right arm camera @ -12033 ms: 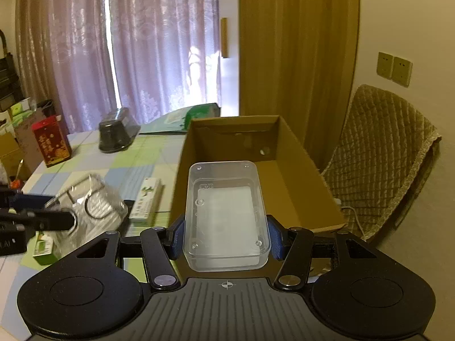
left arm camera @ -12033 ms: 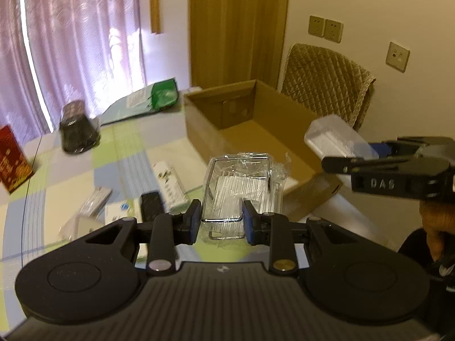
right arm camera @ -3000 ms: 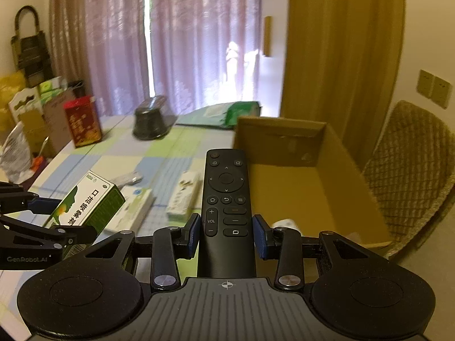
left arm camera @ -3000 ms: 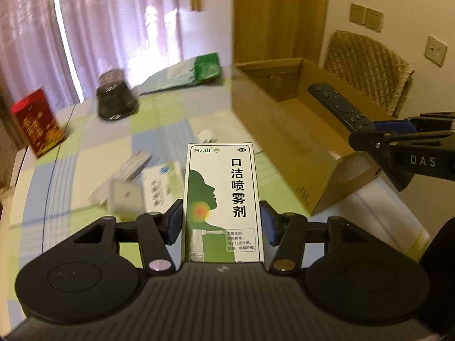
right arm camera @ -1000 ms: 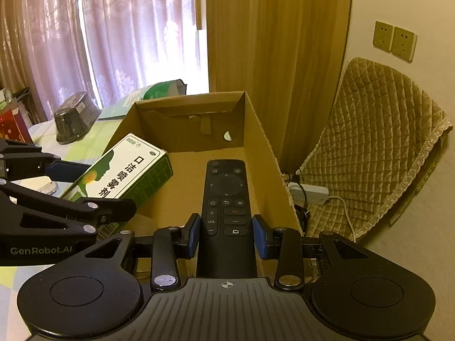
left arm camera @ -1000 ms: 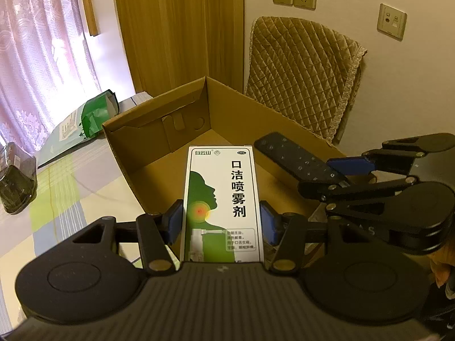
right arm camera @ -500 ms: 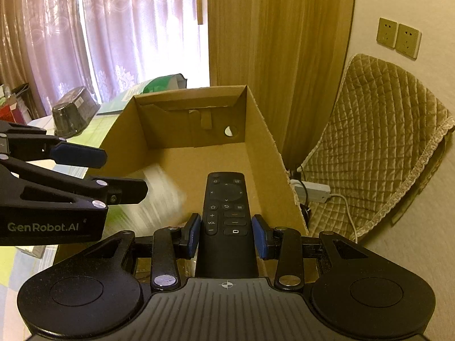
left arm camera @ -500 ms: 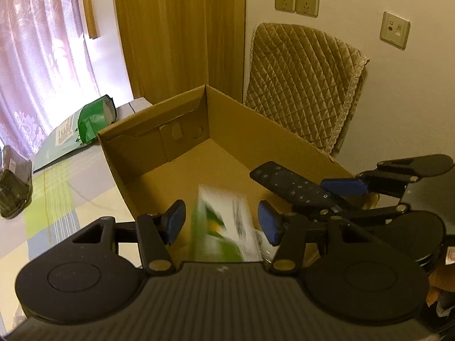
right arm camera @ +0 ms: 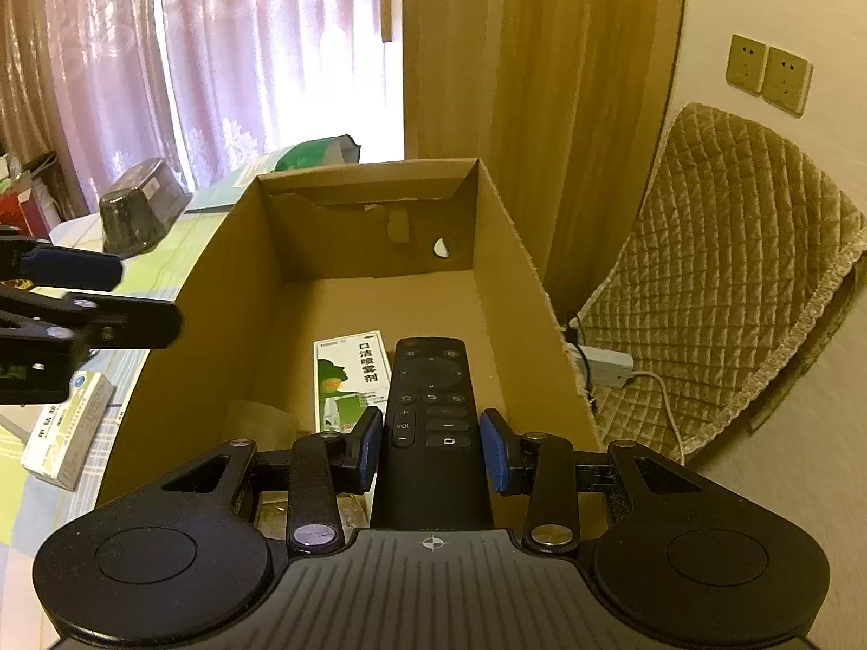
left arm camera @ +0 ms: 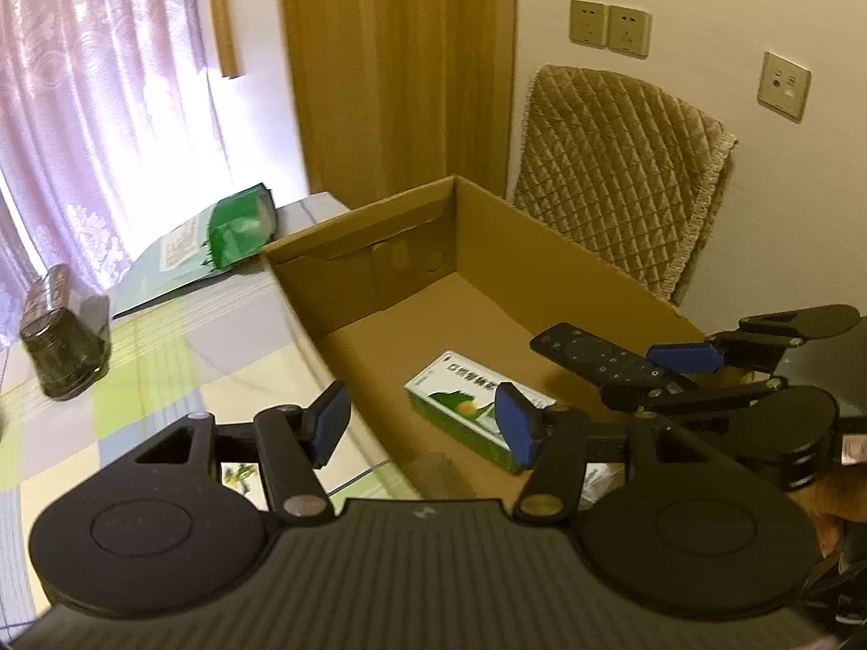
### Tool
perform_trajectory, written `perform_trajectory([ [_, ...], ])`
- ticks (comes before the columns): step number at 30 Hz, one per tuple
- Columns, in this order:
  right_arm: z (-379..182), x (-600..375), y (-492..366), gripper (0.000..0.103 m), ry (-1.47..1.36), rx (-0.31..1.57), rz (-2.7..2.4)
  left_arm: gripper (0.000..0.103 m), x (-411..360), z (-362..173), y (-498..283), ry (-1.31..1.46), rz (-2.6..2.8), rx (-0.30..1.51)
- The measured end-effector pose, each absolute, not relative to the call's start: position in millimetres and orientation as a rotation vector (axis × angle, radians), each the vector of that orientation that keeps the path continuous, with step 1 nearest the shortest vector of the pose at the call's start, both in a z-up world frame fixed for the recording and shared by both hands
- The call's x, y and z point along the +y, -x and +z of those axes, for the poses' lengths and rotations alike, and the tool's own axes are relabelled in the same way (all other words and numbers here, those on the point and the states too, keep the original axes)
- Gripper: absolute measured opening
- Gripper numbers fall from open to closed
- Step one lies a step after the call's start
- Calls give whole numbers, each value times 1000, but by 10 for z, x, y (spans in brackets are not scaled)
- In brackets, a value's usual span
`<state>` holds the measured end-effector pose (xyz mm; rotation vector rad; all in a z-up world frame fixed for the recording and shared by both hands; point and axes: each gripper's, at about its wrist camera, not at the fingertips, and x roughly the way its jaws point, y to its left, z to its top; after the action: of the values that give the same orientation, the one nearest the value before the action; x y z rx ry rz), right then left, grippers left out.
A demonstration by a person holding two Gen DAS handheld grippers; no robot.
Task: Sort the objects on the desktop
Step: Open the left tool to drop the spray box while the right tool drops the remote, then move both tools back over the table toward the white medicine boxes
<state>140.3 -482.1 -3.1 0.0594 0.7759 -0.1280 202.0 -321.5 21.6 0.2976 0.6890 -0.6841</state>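
A green-and-white spray box point(left arm camera: 466, 395) point(right arm camera: 352, 379) lies flat on the floor of the open cardboard box point(left arm camera: 569, 260) point(right arm camera: 227, 292). My left gripper point(left arm camera: 421, 422) point(right arm camera: 135, 298) hovers over the carton's near-left wall, open, with nothing between its blue pads. My right gripper point(right arm camera: 431, 447) point(left arm camera: 655, 376) is shut on a black remote control point(right arm camera: 431, 379) point(left arm camera: 596, 360). The remote points into the carton, just right of the spray box and above the floor.
On the checked tablecloth stand a dark wrapped container point(left arm camera: 65, 352) point(right arm camera: 143, 211), a green bag point(left arm camera: 238, 227) and a small white-green box point(right arm camera: 65, 433). A quilted chair point(right arm camera: 731, 281) and a power strip point(right arm camera: 601, 363) are right of the carton.
My left gripper opened and let go of the spray box, which dropped onto the carton floor. The left gripper then drew back to the left. The right gripper still holds the remote over the carton.
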Motion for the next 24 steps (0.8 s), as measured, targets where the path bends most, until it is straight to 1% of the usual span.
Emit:
perform_trajectory([
  [10, -134, -4645, -1668, 38, -44, 796, -78, 57, -2794, 178, -2080, -242, -609, 716],
  [15, -120, -4574, -1641, 39, -37, 787, -76, 57, -2605, 144, -2108, -239, -570, 730],
  [16, -117, -4560, -1635, 54, -36, 785, -75, 58, -2570, 138, -2110, -235, -564, 733],
  [17, -114, -4546, -1629, 77, -34, 783, -75, 58, -2539, 135, -2110, -231, -559, 736],
  [18, -111, -4532, -1624, 79, -33, 781, -74, 58, -2512, 132, -2109, -229, -555, 738],
  [24, -94, -4448, -1591, 79, -25, 770, -71, 60, -2323, 124, -2065, -210, -528, 746],
])
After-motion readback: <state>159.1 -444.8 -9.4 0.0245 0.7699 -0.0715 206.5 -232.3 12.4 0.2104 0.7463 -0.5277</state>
